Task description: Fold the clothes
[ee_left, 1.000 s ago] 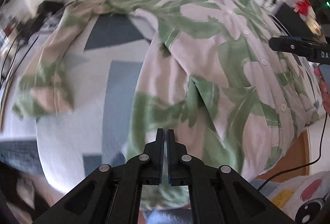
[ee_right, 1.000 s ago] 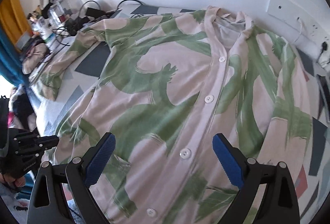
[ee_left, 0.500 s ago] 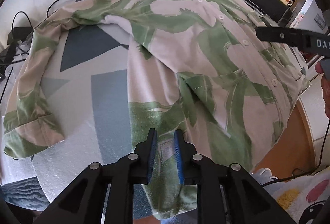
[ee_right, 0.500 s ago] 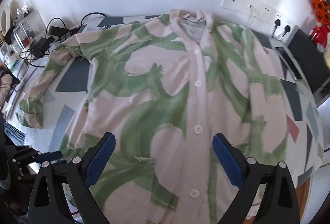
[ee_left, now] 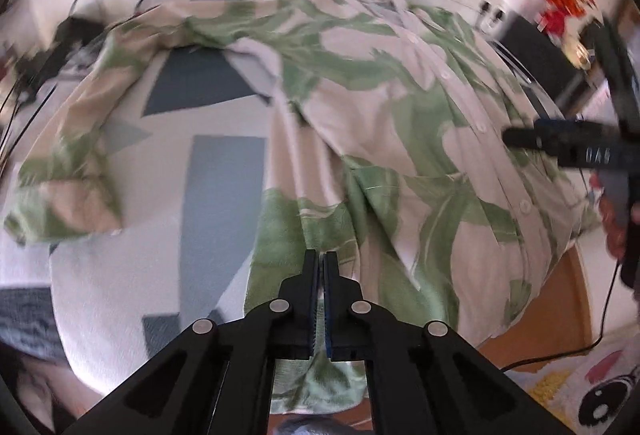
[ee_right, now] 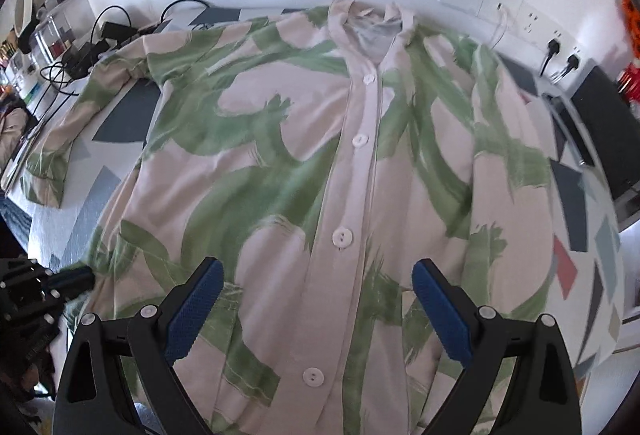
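Observation:
A cream button-up shirt (ee_right: 280,155) with green leaf print lies face up on the bed, collar toward the wall. Its left sleeve (ee_left: 64,195) stretches out across the cover. In the left wrist view my left gripper (ee_left: 320,263) is at the near hem of the shirt (ee_left: 380,107), jaws pressed almost together with green cloth pinched between the pads. The right wrist view shows that gripper (ee_right: 76,279) at the shirt's lower left corner. My right gripper (ee_right: 320,287) hangs open above the button placket near the hem, nothing between its blue pads (ee_right: 196,299). One right finger (ee_left: 568,147) shows at the right.
The bed cover (ee_left: 224,187) is white with grey and blue shapes. Cables and chargers (ee_right: 108,31) lie at the far left by the wall. Wall sockets (ee_right: 520,15) and a black box (ee_right: 604,123) stand at the right. Wooden floor (ee_left: 568,299) shows beyond the bed's edge.
My left jaws stood slightly apart around the hem half a second ago and are now together on it. The right gripper has sunk a little toward the shirt's front.

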A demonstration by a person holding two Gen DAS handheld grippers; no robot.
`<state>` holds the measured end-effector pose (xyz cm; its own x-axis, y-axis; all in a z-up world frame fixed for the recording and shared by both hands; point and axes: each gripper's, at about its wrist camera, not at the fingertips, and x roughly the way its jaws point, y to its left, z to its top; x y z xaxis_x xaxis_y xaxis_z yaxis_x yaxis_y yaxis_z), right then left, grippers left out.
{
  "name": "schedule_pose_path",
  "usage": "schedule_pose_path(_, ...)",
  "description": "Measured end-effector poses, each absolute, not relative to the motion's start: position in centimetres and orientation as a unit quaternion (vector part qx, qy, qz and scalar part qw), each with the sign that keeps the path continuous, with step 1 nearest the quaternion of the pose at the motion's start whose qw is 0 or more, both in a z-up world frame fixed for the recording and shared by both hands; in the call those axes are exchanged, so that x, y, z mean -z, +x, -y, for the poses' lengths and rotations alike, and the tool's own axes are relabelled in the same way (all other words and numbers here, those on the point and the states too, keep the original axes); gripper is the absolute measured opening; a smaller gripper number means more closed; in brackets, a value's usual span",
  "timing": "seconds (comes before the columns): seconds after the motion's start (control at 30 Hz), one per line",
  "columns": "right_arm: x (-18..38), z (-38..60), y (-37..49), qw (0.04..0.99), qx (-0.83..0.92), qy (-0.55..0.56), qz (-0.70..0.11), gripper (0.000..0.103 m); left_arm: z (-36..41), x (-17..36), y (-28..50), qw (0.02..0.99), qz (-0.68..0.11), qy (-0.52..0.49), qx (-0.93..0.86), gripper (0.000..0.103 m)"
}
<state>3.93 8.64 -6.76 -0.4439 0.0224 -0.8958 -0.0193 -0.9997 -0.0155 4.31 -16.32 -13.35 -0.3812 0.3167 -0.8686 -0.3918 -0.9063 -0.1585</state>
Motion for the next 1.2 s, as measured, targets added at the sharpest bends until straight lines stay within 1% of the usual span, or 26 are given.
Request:
schedule_pose_path(0.23, 8.2, -10.4, 4.0, -0.023, -0.840, -0.541, -0.024, 0.096, 19.5, 12.0, 4.7, 0.171, 0.016, -0.507, -0.845, 0.002)
schedule_pose_path(0.27, 8.3, -10.5, 3.9, -0.026, -0.840, -0.542, -0.025, 0.096, 19.9, 11.8, 4.8, 0.167, 0.024, -0.506, -0.846, 0.000)
schedule_pose_path(0.33, 8.3, -10.6, 3.7, -0.032, -0.840, -0.541, -0.028, 0.096, 20.6, 11.4, 5.2, 0.149, 0.028, -0.499, -0.853, 0.000)
schedule_pose_path(0.43, 8.3, -10.4, 3.3, -0.043, -0.838, -0.543, -0.024, 0.096, 21.6, 11.0, 5.6, 0.142, 0.051, -0.496, -0.855, 0.000)
schedule_pose_path(0.57, 8.8, -9.8, 2.7, -0.052, -0.832, -0.551, -0.016, 0.096, 21.2, 11.7, 6.1, 0.165, 0.056, -0.520, -0.836, 0.001)
schedule_pose_path(0.6, 8.8, -9.7, 2.6, -0.056, -0.831, -0.553, -0.020, 0.096, 21.0, 12.0, 6.2, 0.172, 0.054, -0.529, -0.829, 0.003)
schedule_pose_path(0.63, 8.9, -9.6, 2.4, -0.061, -0.830, -0.555, -0.025, 0.096, 20.5, 12.3, 6.3, 0.181, 0.047, -0.533, -0.825, 0.008)
schedule_pose_path(0.67, 8.9, -9.3, 2.3, -0.065, -0.829, -0.555, -0.023, 0.096, 20.1, 12.7, 6.4, 0.189, 0.039, -0.536, -0.821, 0.015)
schedule_pose_path(0.7, 8.9, -9.0, 2.2, -0.069, -0.828, -0.556, -0.020, 0.096, 19.7, 13.0, 6.5, 0.198, 0.032, -0.540, -0.817, 0.019)
schedule_pose_path(0.73, 9.0, -8.6, 2.1, -0.072, -0.828, -0.556, -0.015, 0.096, 19.2, 13.4, 6.5, 0.203, 0.022, -0.543, -0.815, 0.028)
schedule_pose_path(0.77, 9.0, -8.2, 2.0, -0.075, -0.827, -0.557, -0.010, 0.096, 18.7, 13.7, 6.6, 0.205, 0.013, -0.546, -0.812, 0.033)
schedule_pose_path(0.87, 9.2, -7.2, 1.9, -0.083, -0.825, -0.559, -0.002, 0.096, 17.4, 14.2, 5.9, 0.211, -0.004, -0.546, -0.811, 0.033)
schedule_pose_path(0.9, 9.2, -6.9, 2.0, -0.086, -0.825, -0.559, 0.000, 0.096, 17.4, 14.2, 5.8, 0.217, 0.000, -0.537, -0.815, 0.033)
schedule_pose_path(0.93, 9.2, -6.7, 2.1, -0.087, -0.825, -0.559, 0.002, 0.096, 17.4, 14.1, 5.7, 0.222, 0.007, -0.530, -0.819, 0.016)
schedule_pose_path(0.97, 9.2, -6.5, 2.2, -0.089, -0.825, -0.559, 0.005, 0.096, 17.5, 14.0, 5.7, 0.227, 0.015, -0.522, -0.822, 0.001)
schedule_pose_path(1.03, 9.3, -6.3, 2.4, -0.089, -0.823, -0.561, 0.010, 0.096, 17.9, 13.3, 5.8, 0.224, 0.026, -0.509, -0.830, 0.000)
schedule_pose_path(1.13, 9.5, -6.2, 2.5, -0.089, -0.820, -0.565, 0.013, 0.096, 18.4, 12.0, 6.8, 0.211, 0.017, -0.487, -0.847, 0.000)
schedule_pose_path(1.2, 9.7, -6.0, 2.4, -0.088, -0.819, -0.567, 0.018, 0.096, 19.2, 11.5, 7.3, 0.208, 0.033, -0.482, -0.850, 0.000)
